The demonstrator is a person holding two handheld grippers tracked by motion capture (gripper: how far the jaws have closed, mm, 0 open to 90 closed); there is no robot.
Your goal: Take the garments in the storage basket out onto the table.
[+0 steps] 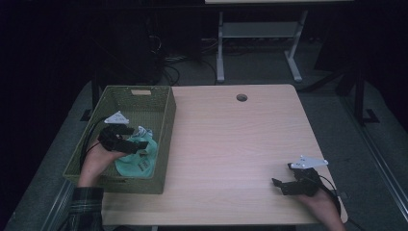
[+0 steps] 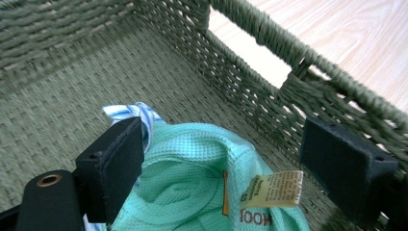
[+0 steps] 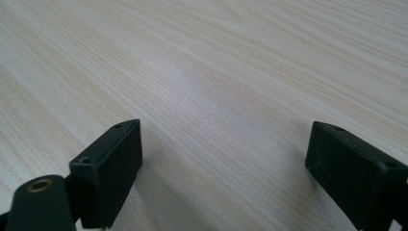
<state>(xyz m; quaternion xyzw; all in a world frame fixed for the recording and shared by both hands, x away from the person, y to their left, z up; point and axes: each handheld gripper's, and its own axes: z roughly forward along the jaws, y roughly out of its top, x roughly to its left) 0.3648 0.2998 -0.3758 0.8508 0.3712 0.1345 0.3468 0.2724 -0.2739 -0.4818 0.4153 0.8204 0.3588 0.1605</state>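
A soft mint-green waffle-knit cloth (image 2: 192, 159) with a papery yellowish label (image 2: 273, 189) is seen in a rough olive-green woven basket (image 2: 62, 96). The smooth, matt pale wood-grain tabletop (image 3: 231, 72) is flanked by matt black plastic jaws.

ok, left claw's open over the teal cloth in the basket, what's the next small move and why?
Probably lift the left claw straight up out of the green woven basket. Its jaws stand wide apart, the teal cloth lies loose between them on the basket floor, and the near wall sits close beside one jaw. The right claw rests open over bare table.
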